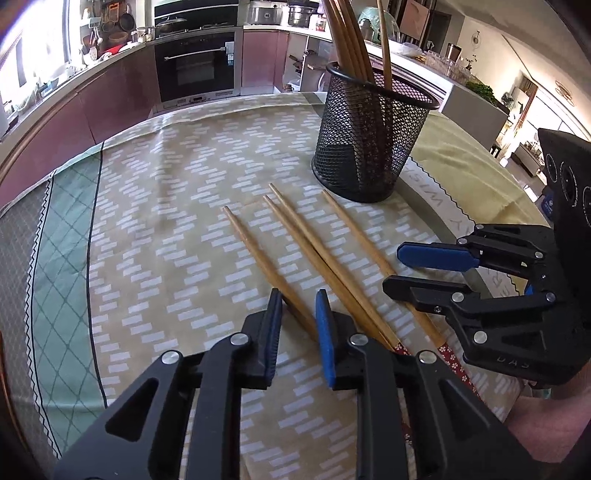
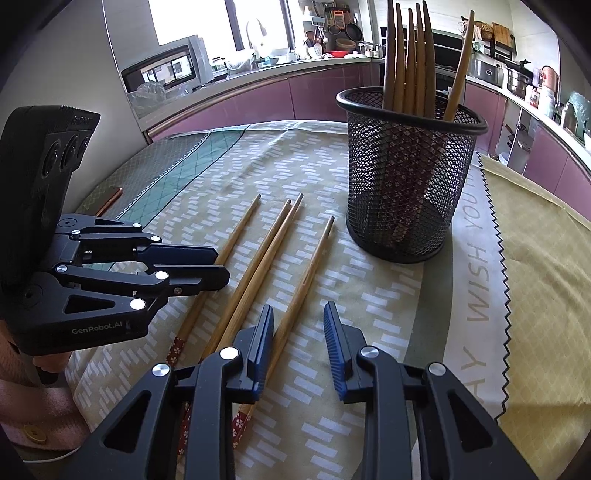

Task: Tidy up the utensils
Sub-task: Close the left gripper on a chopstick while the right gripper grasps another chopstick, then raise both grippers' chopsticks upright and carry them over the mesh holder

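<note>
Four chopsticks [image 1: 295, 254] lie flat on the counter [image 1: 166, 221] near the cup [image 1: 373, 136], with each part-open hand-held gripper, left [image 1: 299, 306] and right [image 2: 299, 325], around one chopstick, not yet pinching it.

Place: I am working in a home kitchen.
Appliance: built-in oven [image 1: 195, 65] set in the cabinets ahead of me.
Counter: pots and pans [image 1: 122, 22] crowd the worktop by the window [image 2: 218, 22].
Cabinets: pink-fronted units [image 2: 325, 96] line the walls.
Table: patterned tablecloth [image 1: 166, 206] under me.
</note>
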Action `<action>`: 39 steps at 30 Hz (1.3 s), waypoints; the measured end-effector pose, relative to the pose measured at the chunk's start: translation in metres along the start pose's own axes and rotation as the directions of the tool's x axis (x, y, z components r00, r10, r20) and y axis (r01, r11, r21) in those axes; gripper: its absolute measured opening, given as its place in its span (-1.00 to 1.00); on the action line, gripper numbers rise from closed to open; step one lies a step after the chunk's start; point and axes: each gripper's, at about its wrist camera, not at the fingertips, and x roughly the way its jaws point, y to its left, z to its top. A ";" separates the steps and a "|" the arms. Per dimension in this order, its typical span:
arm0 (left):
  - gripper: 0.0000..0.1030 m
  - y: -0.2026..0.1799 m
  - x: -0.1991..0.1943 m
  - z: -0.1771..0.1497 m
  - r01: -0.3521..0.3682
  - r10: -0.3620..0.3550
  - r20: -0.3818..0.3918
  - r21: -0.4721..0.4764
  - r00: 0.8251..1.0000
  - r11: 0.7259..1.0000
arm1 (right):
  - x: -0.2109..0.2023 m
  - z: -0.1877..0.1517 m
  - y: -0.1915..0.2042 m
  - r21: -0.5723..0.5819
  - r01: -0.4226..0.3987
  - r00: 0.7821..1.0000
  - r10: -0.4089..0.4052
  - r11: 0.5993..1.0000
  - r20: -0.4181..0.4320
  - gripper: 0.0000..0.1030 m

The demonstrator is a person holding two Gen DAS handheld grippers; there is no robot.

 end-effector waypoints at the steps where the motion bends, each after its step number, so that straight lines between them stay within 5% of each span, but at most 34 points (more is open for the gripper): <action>1: -0.65 0.001 -0.001 -0.001 0.000 0.001 0.003 -0.006 1.000 1.000 | 0.000 0.000 0.000 -0.001 0.002 1.000 -0.002 1.000 0.000 -0.55; 8: -0.84 0.009 -0.005 -0.002 0.003 -0.001 0.018 -0.078 1.000 0.997 | 0.001 0.002 -0.006 0.053 -0.038 0.999 0.038 0.998 0.000 -0.88; 18: -0.85 0.006 -0.016 -0.011 0.043 -0.041 0.032 -0.066 0.999 0.997 | -0.013 0.003 -0.006 0.043 -0.119 0.992 0.118 0.992 0.034 -0.89; 33: -0.61 0.000 0.004 0.003 0.042 -0.042 -0.004 0.000 0.999 0.999 | 0.010 0.013 0.000 -0.013 -0.074 0.997 0.073 0.997 -0.036 -0.85; 35: -0.63 -0.001 0.006 0.006 0.035 -0.035 -0.004 0.000 0.999 0.999 | 0.011 0.014 0.001 -0.014 -0.078 0.996 0.078 0.997 -0.034 -0.88; 36: -0.84 -0.001 0.007 0.007 0.027 -0.027 -0.004 -0.006 1.000 1.000 | 0.010 0.014 0.001 -0.013 -0.084 0.996 0.084 0.996 -0.031 -0.88; 39: -0.86 0.000 0.004 0.008 0.030 -0.029 0.005 -0.024 1.000 0.999 | 0.001 0.013 0.001 -0.016 -0.095 0.996 0.095 0.995 -0.005 -0.89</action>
